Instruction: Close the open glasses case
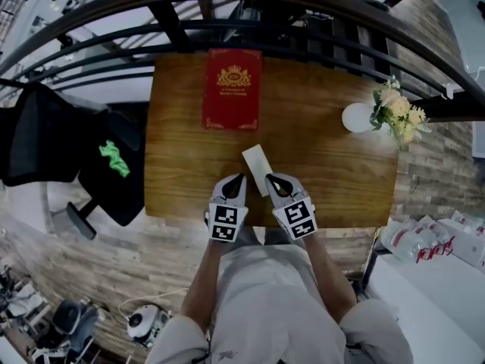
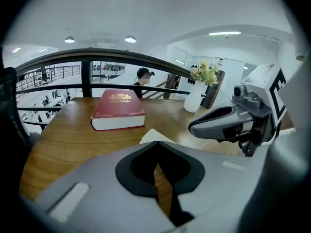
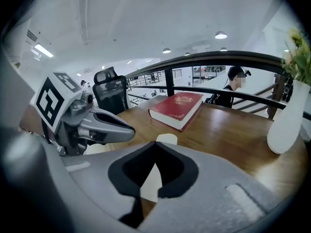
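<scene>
A flat cream-white glasses case [image 1: 258,169] lies slantwise on the wooden table [image 1: 326,165], near its front edge; I see no raised lid. My left gripper [image 1: 237,179] sits just left of the case's near end and my right gripper [image 1: 274,179] just right of it. Both are shut with nothing held. In the left gripper view the case [image 2: 153,135] peeks over the closed jaws, with the right gripper [image 2: 194,126] beside it. In the right gripper view the case [image 3: 167,139] lies straight ahead, and the left gripper [image 3: 131,127] points in from the left.
A red hardback book [image 1: 232,89] lies at the table's far edge. A white vase with pale flowers [image 1: 356,117] stands at the right. A dark curved railing [image 1: 318,21] runs behind the table; a black office chair [image 1: 45,142] stands to the left.
</scene>
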Available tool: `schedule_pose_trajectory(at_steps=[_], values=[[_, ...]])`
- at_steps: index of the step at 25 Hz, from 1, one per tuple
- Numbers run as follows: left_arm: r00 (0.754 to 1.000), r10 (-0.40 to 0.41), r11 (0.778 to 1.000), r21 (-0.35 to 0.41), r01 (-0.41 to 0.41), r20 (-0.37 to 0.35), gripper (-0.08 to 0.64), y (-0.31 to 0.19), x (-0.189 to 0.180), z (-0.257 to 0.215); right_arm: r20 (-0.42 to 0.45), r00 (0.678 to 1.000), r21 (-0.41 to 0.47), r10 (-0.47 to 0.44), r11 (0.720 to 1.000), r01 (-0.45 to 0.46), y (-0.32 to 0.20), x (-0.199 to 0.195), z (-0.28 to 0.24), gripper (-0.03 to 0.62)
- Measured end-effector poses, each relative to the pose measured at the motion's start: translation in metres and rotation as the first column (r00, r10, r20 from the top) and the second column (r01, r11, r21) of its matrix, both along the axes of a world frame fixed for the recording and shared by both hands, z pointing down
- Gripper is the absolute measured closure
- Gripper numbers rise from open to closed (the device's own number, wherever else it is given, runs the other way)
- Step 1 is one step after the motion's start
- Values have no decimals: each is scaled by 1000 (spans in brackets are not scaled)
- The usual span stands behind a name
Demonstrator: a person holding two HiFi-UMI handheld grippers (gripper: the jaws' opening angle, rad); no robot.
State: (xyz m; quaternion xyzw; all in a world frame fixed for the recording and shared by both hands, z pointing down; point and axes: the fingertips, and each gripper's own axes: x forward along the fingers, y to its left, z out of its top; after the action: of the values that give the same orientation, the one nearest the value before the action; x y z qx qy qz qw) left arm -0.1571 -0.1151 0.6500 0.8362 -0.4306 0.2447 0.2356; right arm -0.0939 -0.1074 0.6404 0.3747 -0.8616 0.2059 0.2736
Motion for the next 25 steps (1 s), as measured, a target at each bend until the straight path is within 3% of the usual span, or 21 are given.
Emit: schedule_pose_trajectory(at_steps=[11, 25], values=[[995, 94, 989, 113, -91, -15, 540, -6, -4, -48, 13, 994, 85, 105, 991, -106, -1, 9, -44, 591], [988, 155, 980, 128, -153, -8, 540, -11, 0, -49, -6, 988, 109, 153, 982, -151, -5, 13, -48, 591]])
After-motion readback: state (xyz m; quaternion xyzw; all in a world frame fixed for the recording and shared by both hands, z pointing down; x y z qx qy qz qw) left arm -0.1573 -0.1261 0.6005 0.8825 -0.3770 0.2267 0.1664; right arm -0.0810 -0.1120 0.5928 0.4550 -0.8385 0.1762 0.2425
